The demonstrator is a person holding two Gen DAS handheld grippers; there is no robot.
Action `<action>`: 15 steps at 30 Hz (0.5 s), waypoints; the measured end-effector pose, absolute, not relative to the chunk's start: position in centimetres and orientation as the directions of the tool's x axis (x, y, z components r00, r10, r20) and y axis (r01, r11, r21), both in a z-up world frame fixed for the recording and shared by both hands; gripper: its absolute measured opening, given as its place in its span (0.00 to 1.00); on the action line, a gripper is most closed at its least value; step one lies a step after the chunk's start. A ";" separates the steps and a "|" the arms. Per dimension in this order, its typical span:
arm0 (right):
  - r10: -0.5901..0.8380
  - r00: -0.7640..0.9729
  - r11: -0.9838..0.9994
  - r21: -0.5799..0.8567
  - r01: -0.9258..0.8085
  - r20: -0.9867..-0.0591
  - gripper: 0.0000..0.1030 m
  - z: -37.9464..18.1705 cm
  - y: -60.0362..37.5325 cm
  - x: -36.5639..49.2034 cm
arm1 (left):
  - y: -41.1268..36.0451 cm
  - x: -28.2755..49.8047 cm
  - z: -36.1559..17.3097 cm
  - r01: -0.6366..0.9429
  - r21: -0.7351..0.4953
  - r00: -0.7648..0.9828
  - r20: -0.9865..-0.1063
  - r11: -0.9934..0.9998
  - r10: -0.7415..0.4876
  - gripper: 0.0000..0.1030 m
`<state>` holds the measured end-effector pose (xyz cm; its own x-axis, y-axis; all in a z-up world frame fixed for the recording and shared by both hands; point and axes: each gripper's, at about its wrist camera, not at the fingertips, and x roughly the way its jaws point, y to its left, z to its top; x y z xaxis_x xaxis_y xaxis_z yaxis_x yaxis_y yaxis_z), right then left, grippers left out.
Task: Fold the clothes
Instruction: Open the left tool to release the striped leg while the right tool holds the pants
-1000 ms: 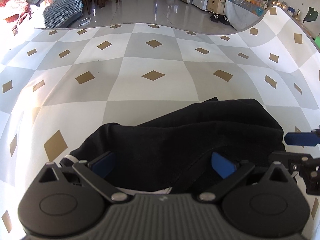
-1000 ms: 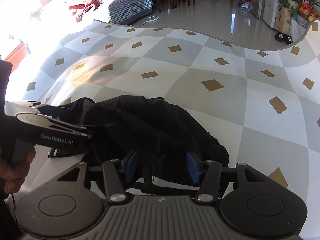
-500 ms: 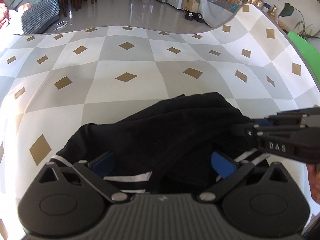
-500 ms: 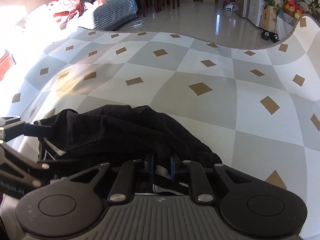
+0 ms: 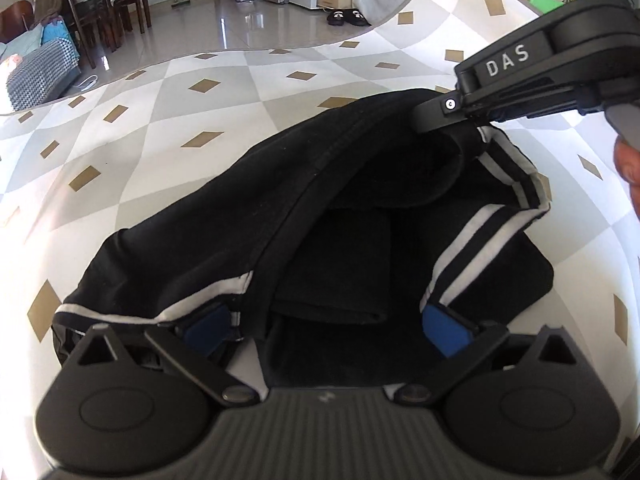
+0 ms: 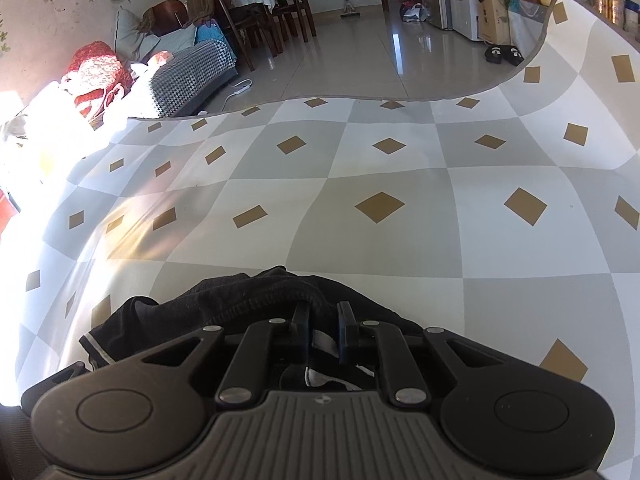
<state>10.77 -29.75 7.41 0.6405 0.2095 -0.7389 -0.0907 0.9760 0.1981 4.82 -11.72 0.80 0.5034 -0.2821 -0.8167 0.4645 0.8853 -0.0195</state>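
A black garment with white stripes along its hem lies bunched on the checkered tablecloth. My left gripper hovers low over its near edge, open, blue pads wide apart with the striped hem and a folded layer lying between them. In the left wrist view my right gripper comes in from the upper right and pinches the garment's far edge, holding it raised. The right wrist view shows that same gripper shut on a fold of the black garment, cloth squeezed between its fingers.
The tablecloth stretches far ahead and to both sides of the garment. A hand holds the right gripper at the frame's right edge. Beyond the table edge are tiled floor, slippers, chairs and a sofa.
The right gripper closed on the garment's edge and lifted it, opening up the striped hem. The left gripper, still open, moved in closer over the garment and rolled.
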 end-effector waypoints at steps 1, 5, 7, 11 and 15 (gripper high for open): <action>0.208 0.638 0.976 0.197 -0.089 -0.741 0.12 7.3 -29.8 10.8 | -11.8 4.8 0.4 0.454 -0.010 0.509 -0.817 0.891 -0.269 1.00; 0.212 0.627 0.975 0.203 -0.087 -0.750 0.12 7.1 -30.0 10.8 | -11.8 4.8 -0.6 0.427 0.010 0.504 -0.833 0.904 -0.229 1.00; 0.209 0.623 0.976 0.204 -0.081 -0.754 0.12 7.0 -30.1 10.8 | -11.6 4.7 -0.8 0.414 0.002 0.497 -0.838 0.910 -0.224 0.99; 0.218 0.602 0.973 0.222 -0.069 -0.768 0.17 6.8 -30.3 10.8 | -11.2 4.4 -1.1 0.392 -0.009 0.489 -0.845 0.920 -0.217 0.97; 0.223 0.580 0.973 0.219 -0.078 -0.783 0.19 6.4 -30.2 10.3 | -10.6 3.7 -0.9 0.366 -0.012 0.490 -0.847 0.930 -0.204 0.95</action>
